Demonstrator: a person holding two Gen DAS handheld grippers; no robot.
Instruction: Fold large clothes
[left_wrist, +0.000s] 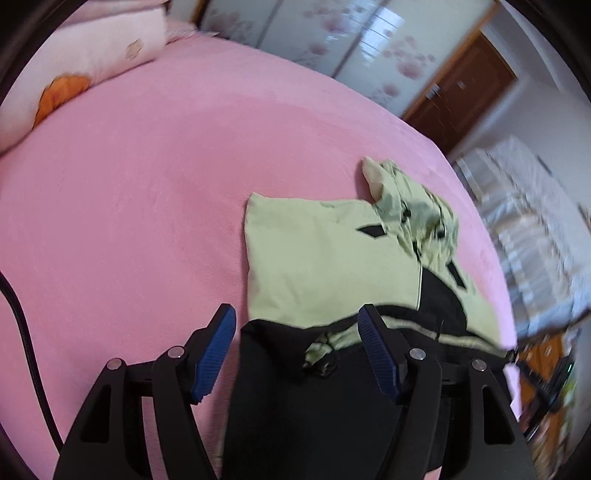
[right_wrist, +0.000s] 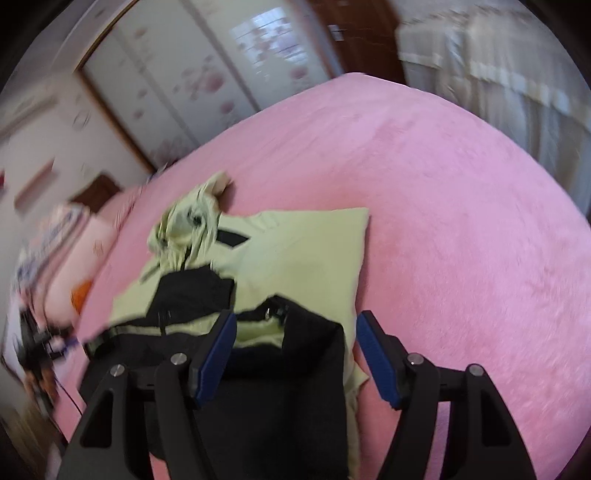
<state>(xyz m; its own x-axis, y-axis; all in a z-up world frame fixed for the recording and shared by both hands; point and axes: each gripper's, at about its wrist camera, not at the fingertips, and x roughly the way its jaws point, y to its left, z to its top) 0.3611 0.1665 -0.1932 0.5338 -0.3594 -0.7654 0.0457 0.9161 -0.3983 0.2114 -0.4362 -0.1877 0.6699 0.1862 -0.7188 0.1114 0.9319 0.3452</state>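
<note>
A: How is the bed (left_wrist: 147, 184) surfaced?
B: A fuzzy pink cover is fitted; the pale-green and black jacket (left_wrist: 325, 258) is laid folded on it.
A: Grippers?
B: The left gripper (left_wrist: 295, 332) and right gripper (right_wrist: 295, 336) are spread, nothing pinched. No lettering is legible.

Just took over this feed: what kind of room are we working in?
Most likely a home bedroom: a jacket lies on a pink-covered bed, with a pillow at its head and a floral sliding wardrobe behind.

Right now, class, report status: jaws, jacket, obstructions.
Left gripper and right gripper jaws open. Jacket lies part-folded on pink bed. Nothing obstructing.
</note>
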